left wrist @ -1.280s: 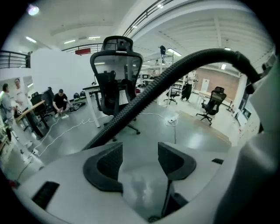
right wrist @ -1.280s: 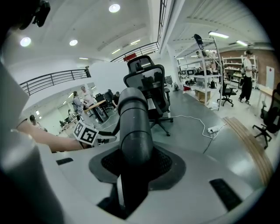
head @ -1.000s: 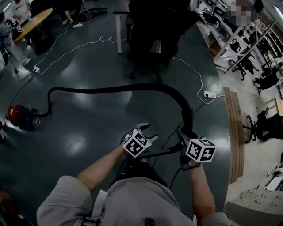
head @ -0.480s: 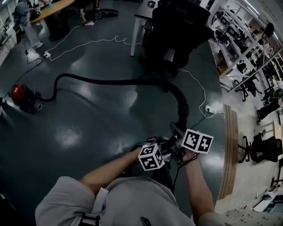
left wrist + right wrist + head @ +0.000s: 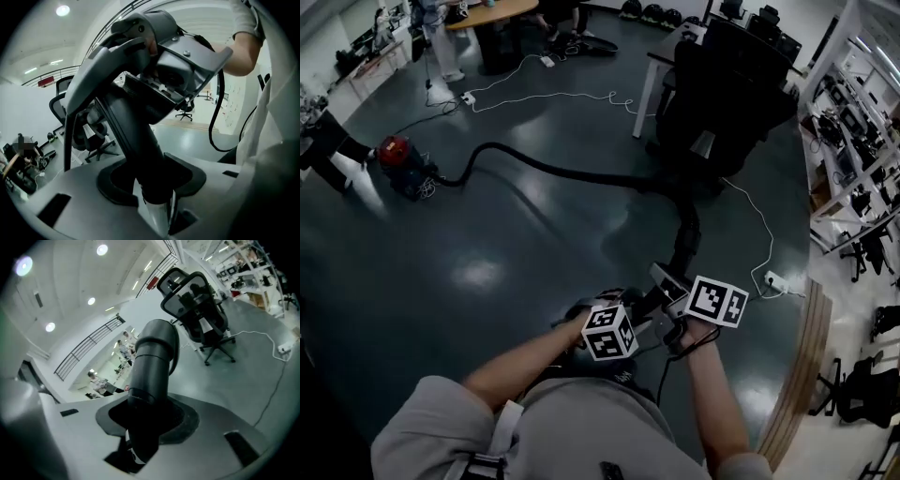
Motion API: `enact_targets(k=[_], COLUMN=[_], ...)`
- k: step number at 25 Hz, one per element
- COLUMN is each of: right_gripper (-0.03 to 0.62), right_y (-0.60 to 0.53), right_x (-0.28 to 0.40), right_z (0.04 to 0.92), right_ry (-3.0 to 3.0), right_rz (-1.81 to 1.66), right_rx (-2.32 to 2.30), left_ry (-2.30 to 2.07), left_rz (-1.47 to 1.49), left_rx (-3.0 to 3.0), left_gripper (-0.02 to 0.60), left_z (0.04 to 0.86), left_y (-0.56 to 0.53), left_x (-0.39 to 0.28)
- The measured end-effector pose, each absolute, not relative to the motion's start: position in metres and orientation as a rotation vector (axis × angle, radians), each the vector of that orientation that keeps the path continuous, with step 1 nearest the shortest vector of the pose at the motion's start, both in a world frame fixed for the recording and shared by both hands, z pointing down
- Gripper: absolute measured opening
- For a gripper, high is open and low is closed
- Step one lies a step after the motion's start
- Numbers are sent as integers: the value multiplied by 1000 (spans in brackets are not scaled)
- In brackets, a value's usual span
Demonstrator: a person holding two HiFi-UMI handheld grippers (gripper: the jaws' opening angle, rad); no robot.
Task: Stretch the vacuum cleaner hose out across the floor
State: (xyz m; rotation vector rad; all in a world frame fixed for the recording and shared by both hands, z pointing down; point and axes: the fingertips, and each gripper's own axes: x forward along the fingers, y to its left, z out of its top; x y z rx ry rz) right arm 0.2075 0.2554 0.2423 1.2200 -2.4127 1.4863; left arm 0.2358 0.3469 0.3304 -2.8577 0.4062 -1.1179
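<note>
A long black hose (image 5: 553, 169) runs from the red vacuum cleaner (image 5: 401, 161) at the far left, across the dark floor, to my hands. My right gripper (image 5: 664, 283) is shut on the hose's rigid black end (image 5: 152, 362), which rises from between its jaws (image 5: 140, 437). Just left of it, my left gripper (image 5: 628, 307) has just been closing its jaws. They now press on the black tube (image 5: 136, 140) that stands between them (image 5: 157, 206). The right gripper's grey body (image 5: 178, 70) fills the upper part of the left gripper view.
A black office chair (image 5: 722, 84) and a white table leg (image 5: 642, 94) stand beside the hose's bend. White cables (image 5: 553, 94) lie on the floor, one ending at a power strip (image 5: 773, 279). A wooden strip (image 5: 797, 384) edges the floor at right. People stand at far left.
The left gripper has moved in beside the right one and closed on the tube. Both hands shifted, and the hose's wide arc has drawn into a straighter line toward the vacuum cleaner.
</note>
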Motion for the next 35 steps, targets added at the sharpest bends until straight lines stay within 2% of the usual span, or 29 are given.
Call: enact_targets(k=[4, 9, 14, 16, 19, 24, 30, 35], right_gripper=[133, 218, 218, 218, 216, 216, 218, 221], right_y=[275, 297, 326, 330, 313, 287, 240, 243], right_x=[196, 200, 206, 214, 231, 256, 276, 252], right_z=[235, 229, 218, 215, 218, 215, 223, 242], right_ry=[-2499, -2541, -2538, -2570, -2554, -2382, -2282, -2217], right_rz=[1448, 1407, 1208, 992, 451, -326, -772, -1098], right_rx=[959, 767, 661, 632, 563, 202, -205, -481], left_ry=[525, 679, 739, 755, 771, 764, 933, 1038], left_rz=[-1179, -1217, -1251, -1258, -1273, -1376, -1519, -1649], left_rx=[-2950, -3009, -2982, -2957, -2922, -2876, -2815, -2806], left_gripper=[184, 184, 184, 183, 183, 183, 183, 183], left_z=[326, 326, 332, 339, 348, 345, 342, 347], left_y=[371, 390, 410, 413, 410, 429, 435, 449], left_x=[241, 239, 214, 200, 197, 208, 241, 270])
